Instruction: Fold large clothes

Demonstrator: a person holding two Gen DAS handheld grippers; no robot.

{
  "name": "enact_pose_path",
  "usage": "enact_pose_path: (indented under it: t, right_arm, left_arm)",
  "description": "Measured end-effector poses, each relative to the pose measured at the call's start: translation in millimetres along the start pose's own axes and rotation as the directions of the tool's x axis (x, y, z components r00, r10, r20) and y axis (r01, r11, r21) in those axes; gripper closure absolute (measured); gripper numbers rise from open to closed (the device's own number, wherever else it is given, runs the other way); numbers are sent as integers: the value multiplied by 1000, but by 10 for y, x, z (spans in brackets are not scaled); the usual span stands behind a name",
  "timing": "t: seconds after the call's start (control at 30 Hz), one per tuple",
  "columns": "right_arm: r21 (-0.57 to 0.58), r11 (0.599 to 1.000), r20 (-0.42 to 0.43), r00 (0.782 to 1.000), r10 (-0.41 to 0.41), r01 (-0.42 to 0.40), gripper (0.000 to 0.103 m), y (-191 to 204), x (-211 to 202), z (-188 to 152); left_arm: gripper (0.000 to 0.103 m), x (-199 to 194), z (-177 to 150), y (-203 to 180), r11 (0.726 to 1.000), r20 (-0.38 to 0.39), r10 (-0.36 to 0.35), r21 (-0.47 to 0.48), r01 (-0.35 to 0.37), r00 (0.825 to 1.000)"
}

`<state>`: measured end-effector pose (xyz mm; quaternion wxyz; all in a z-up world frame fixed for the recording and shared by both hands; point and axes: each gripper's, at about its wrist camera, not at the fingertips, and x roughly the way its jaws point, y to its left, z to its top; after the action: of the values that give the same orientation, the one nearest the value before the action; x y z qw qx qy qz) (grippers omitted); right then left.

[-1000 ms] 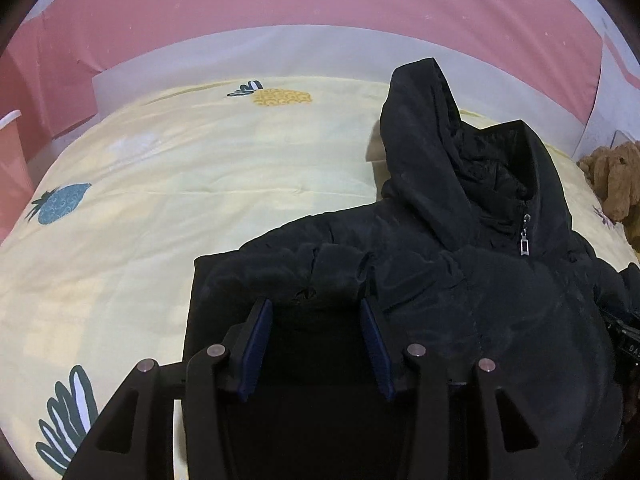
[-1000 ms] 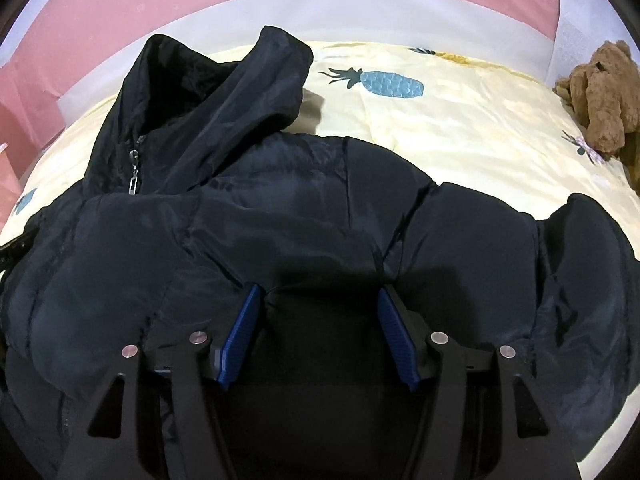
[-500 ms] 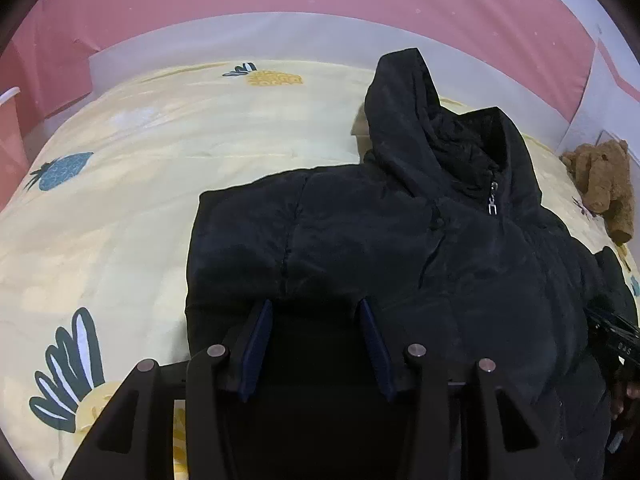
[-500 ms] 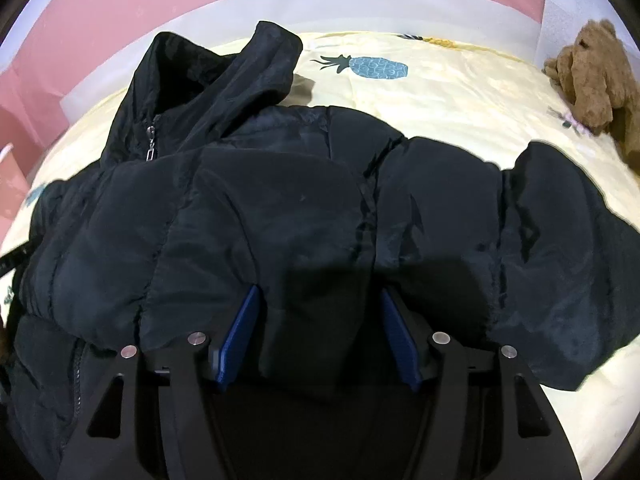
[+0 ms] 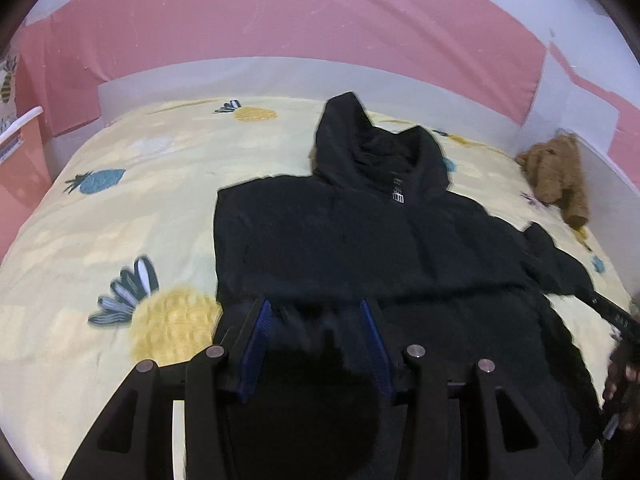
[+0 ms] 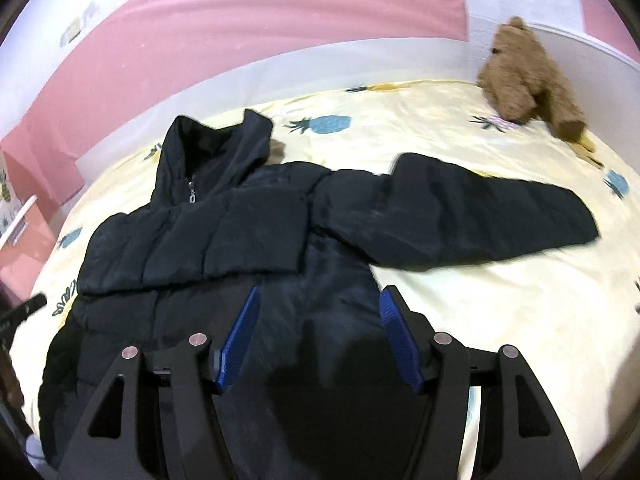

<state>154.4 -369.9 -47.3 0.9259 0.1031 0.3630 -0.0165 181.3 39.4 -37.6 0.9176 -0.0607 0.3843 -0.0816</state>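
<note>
As both hands draw back: the black padded hooded jacket (image 5: 360, 248) shrinks in both wrist views compared with a second ago. Then it filled the lower frame; now its whole outline shows, while the garment itself stays put on the bed.
Meaning for the fold: one sleeve (image 6: 192, 256) already lies crosswise over the chest, so that step looks finished. The pull-back reads as a release and a reset for the next step.
Sleeve left to do: the other sleeve (image 6: 480, 220) is spread flat toward 2 o'clock in the right wrist view, not yet brought in.
Left gripper (image 5: 316, 320): its jaws are released, moderately parted, with the blue pad faces bare. Blurred dark cloth shows in the gap, and nothing looks pinched.
Right gripper (image 6: 316, 320): its jaws are released and stand wider, with nothing clamped between them.
Jacket against the jaws: in the left wrist view the body runs from the pad tips toward 12 o'clock, with the hood (image 5: 344, 140) farthest off. In the right wrist view the body lies at 11 o'clock, and its lower part passes under the jaws.
Bed: yellow pineapple-print sheet (image 5: 120, 200) carries the jacket.
Bystander: brown plush teddy bear (image 6: 524, 76) sits at 1 o'clock, well apart from the spread sleeve.
</note>
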Motion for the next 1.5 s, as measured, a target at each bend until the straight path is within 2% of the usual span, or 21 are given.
enact_pose_path:
  t: [0.27,0.5,0.7,0.77,0.97,1.1,1.27,1.3,1.33,1.37,1.4,1.43,1.5]
  right_arm:
    - [63,998,-5,1000,-28,28,40,-468,-298,-152]
    - [148,988,-40,998,-47,53,40,-1012,-123,-81]
    - [238,967,-70,995,-75,89,36,-1577,219,84]
    - [275,956,-82,993,-88,107,35,-1784,371,133]
    - [435,888,-142,985,-97,150,35,-2420,929,178]
    - [514,852,-61,995,-82,102,34,-2649,1066,266]
    - [590,804,6,996,-94,72,34,-2800,1198,352]
    - [595,800,9,995,-100,75,36,-2805,1209,367]
    - [594,800,2,993,-114,91,43,-2795,1220,387]
    - [588,801,-13,991,-131,113,67,-2780,1227,409]
    - [594,798,-17,993,-113,101,80,-2778,1231,423]
    - [600,795,-14,995,-97,86,84,-2757,1202,444]
    - [568,817,-1,993,-120,100,89,-2660,1086,527]
  left_arm:
    - [57,-404,-388,-239,999,1,-38,-29,38,999]
    - [55,-296,-287,-525,998,-9,-59,-15,59,998]
    - [55,154,67,-738,999,1,-35,38,35,999]
    - [55,377,195,-754,999,7,-5,45,5,1000]
    - [55,1110,429,-680,999,-29,23,24,-22,999]
    - [55,1497,422,-647,1000,-59,1,-2,-1,998]
    - [50,1584,376,-734,1000,-27,-22,21,23,999]
    - [50,1597,373,-736,999,-25,-25,21,26,999]
    - [49,1605,372,-735,999,-23,-28,20,29,999]
    - [49,1615,374,-733,999,-22,-31,17,32,999]
    - [49,1632,391,-734,999,-24,-31,14,31,999]
    - [49,1640,404,-741,1000,-24,-28,13,29,999]
    - [49,1656,437,-778,1000,-24,-23,20,23,999]
